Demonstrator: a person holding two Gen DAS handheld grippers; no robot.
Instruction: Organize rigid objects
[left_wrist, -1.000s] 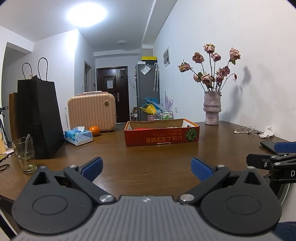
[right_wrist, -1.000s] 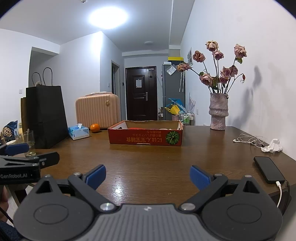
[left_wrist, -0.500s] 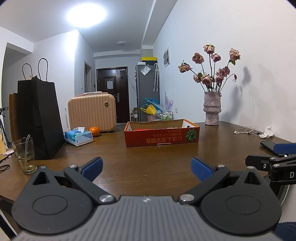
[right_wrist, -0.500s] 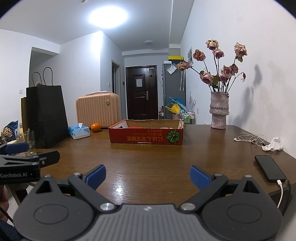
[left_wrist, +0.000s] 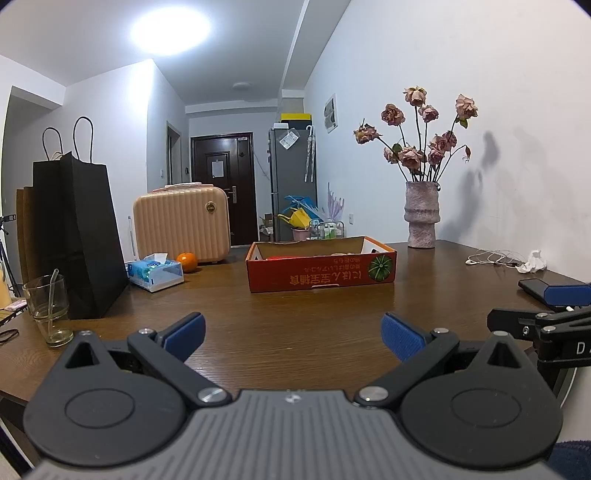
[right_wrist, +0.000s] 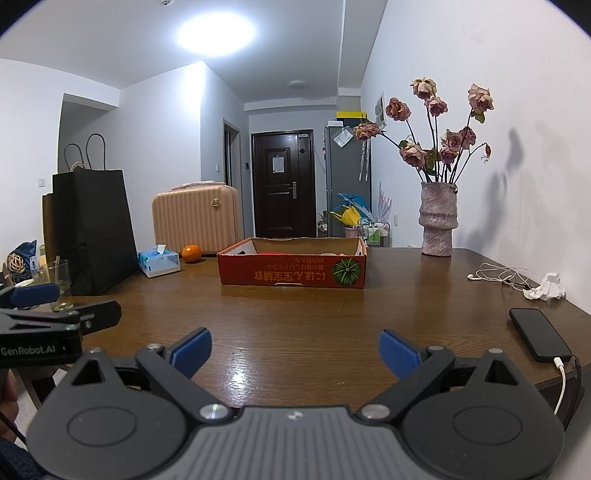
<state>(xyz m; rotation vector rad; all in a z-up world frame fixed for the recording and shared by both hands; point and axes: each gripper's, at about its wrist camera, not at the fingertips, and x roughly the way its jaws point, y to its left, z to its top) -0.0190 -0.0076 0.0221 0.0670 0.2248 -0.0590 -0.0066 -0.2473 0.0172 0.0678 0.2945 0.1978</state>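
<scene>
Along the left edge of the dark brown wooden desk (right_wrist: 295, 325) stood a clear drinking glass with a straw (left_wrist: 50, 308), and just beside it a tall black paper bag with cord handles (left_wrist: 83, 236), stiff and creased, upright probably only because it was parked out of the working area. Further in, toward the far left corner, sat a blue soft-pack tissue box (left_wrist: 157, 271) and a small round orange (left_wrist: 186, 261), smooth and glossy. The ribbed peach hard-shell suitcase (left_wrist: 181, 223) rose behind them; whether it rested on the desk or beyond its far edge could not be told.

In the middle, toward the far edge, lay the shallow red cardboard box printed with a green pumpkin (right_wrist: 291, 271), open-topped. It looked like the tray meant to receive or hold the rigid things: something red and something pale showed just over its rim, too hidden to name.

The left tongs (left_wrist: 291, 334) and the right tongs (right_wrist: 295, 349) both hung over the near edge, blue ribbed pads spread wide apart and gripping nothing, both aimed at the box. That reads as a ready stance with no object yet chosen.

Toward the far right corner stood a rough, waisted pinkish ceramic vase of dried roses (right_wrist: 437, 221), heavy-looking and stable. Along the right edge lay tangled white earphones (right_wrist: 498, 277), a crumpled white tissue (right_wrist: 546, 290), and a flat black phone on a white cable (right_wrist: 539, 334).
</scene>
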